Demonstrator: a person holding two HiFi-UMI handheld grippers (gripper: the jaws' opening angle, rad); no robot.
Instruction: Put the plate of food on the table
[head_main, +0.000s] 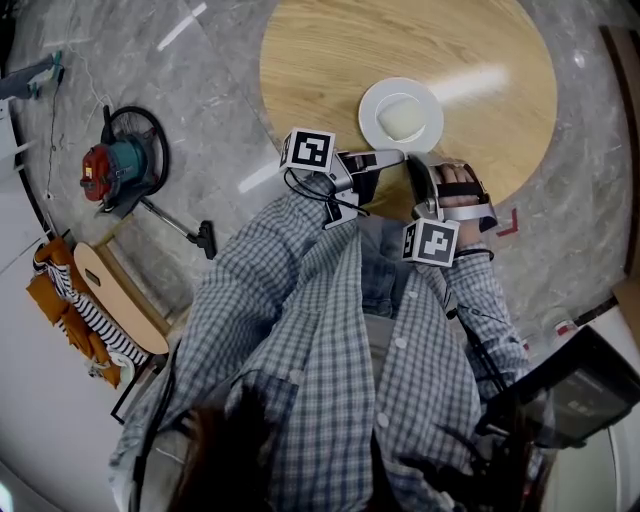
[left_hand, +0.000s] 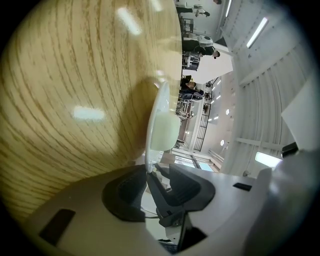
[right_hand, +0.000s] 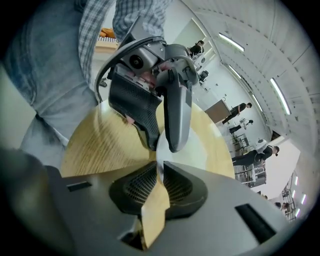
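Two grippers meet at the near rim of the white plate (head_main: 372, 98), which lies with its pale food (head_main: 402, 120) on the round wooden surface (head_main: 320, 60). Fingers of the left gripper (head_main: 398, 155) are clamped on that rim, and those of the right gripper (head_main: 413, 165) pinch it just beside them.

The round wooden table (head_main: 300, 60) carries one white plate (head_main: 372, 110) of pale food (head_main: 402, 120). It lies just toward 6 o'clock of the middle.

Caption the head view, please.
Left gripper and right gripper hold a white round plate of food over a round wooden table.
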